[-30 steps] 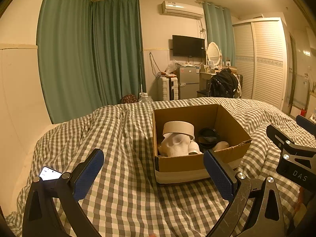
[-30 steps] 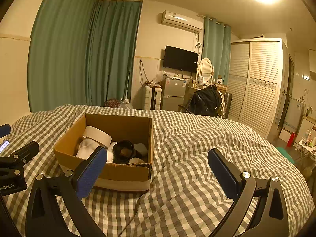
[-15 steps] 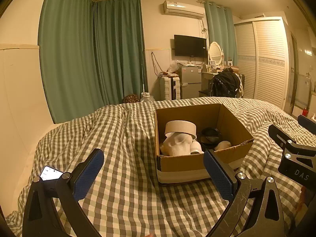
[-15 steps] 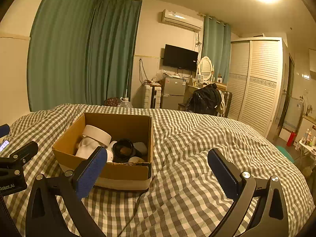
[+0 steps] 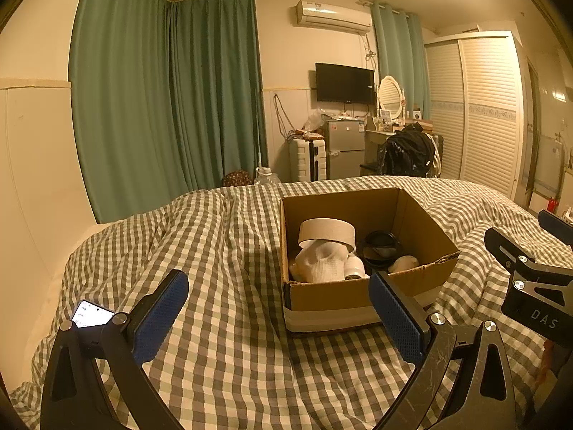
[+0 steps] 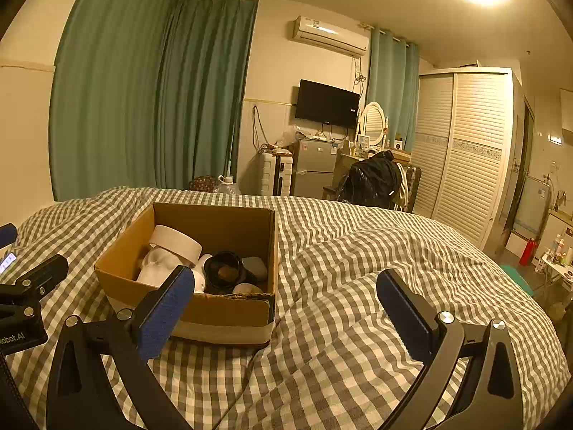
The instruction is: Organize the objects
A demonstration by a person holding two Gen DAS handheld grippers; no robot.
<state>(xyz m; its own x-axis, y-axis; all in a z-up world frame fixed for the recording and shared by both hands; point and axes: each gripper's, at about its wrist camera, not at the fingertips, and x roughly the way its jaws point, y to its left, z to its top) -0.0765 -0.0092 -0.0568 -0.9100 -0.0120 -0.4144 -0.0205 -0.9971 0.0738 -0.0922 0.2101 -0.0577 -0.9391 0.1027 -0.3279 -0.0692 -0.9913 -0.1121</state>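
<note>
An open cardboard box (image 5: pixel 336 297) (image 6: pixel 222 313) sits on the checked bedspread. Inside lie a wide roll of tape (image 5: pixel 327 231) (image 6: pixel 175 243), a white sock bundle (image 5: pixel 322 263) (image 6: pixel 157 268), a black round object (image 5: pixel 379 249) (image 6: pixel 225 272) and small pale items. My left gripper (image 5: pixel 279 310) hovers open just short of the box's near left corner, holding nothing. My right gripper (image 6: pixel 283 304) is open and empty too, with its left finger in front of the box's near wall. Each gripper's body shows at the edge of the other's view.
A lit phone (image 5: pixel 92 313) lies on the bedspread (image 6: pixel 358 286) at the near left. Past the bed's far edge stand green curtains (image 5: pixel 172 100), a suitcase (image 5: pixel 308 159), a small fridge (image 5: pixel 345 148), a chair with a black bag (image 6: pixel 372 181) and a louvred wardrobe (image 6: pixel 465 150).
Both views have drifted very slightly; the box sits a touch lower and nearer in the left wrist view. Both grippers stay open and empty.
</note>
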